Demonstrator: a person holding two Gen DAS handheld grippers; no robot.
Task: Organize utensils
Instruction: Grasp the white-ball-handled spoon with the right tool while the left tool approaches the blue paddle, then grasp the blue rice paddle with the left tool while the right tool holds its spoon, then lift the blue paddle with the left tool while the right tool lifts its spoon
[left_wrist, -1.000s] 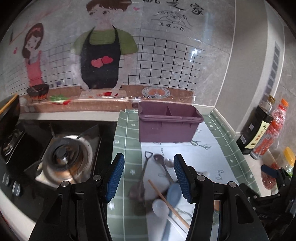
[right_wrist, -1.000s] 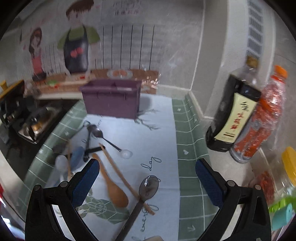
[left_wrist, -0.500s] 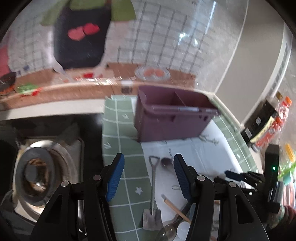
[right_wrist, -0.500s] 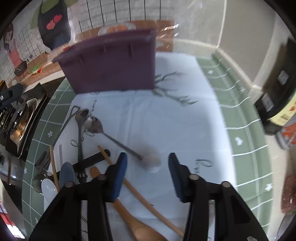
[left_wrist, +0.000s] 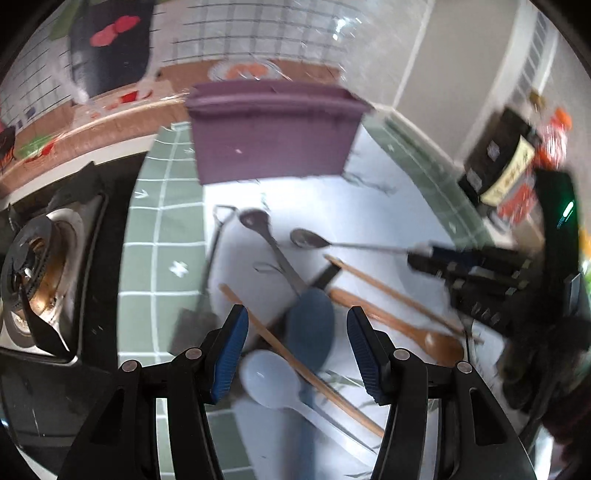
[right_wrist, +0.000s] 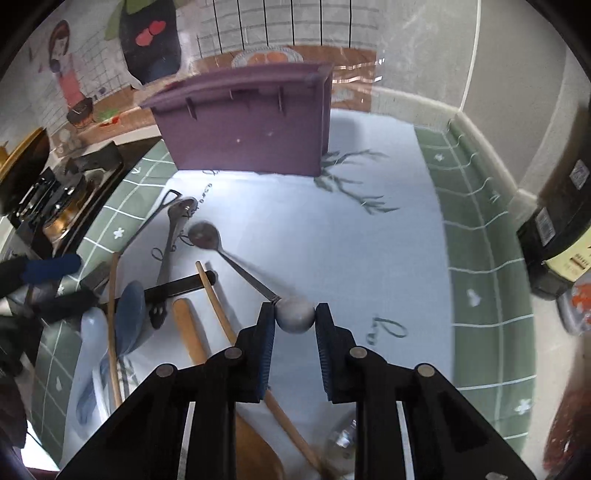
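Note:
My right gripper (right_wrist: 294, 319) is shut on the white ball end of a metal spoon (right_wrist: 236, 260), whose bowl lies on the white mat; the same spoon (left_wrist: 310, 239) shows in the left wrist view. My left gripper (left_wrist: 295, 349) is open, low over a blue spoon (left_wrist: 311, 325), a white spoon (left_wrist: 271, 380) and a wooden chopstick (left_wrist: 295, 369). A purple utensil box (left_wrist: 271, 129) stands at the back of the mat, also in the right wrist view (right_wrist: 243, 129). A wooden spoon (left_wrist: 402, 321), a second metal spoon (left_wrist: 266, 243) and a small metal shovel (left_wrist: 207, 280) lie in the pile.
A gas stove (left_wrist: 40, 266) is to the left of the mat. A dark sauce bottle (left_wrist: 498, 158) and a red-labelled bottle (left_wrist: 546, 147) stand at the right by the wall. The tiled wall with a cartoon sticker is close behind the box.
My right gripper has closed on the spoon's white ball end. My left gripper has moved down and forward over the pile of utensils, still open.

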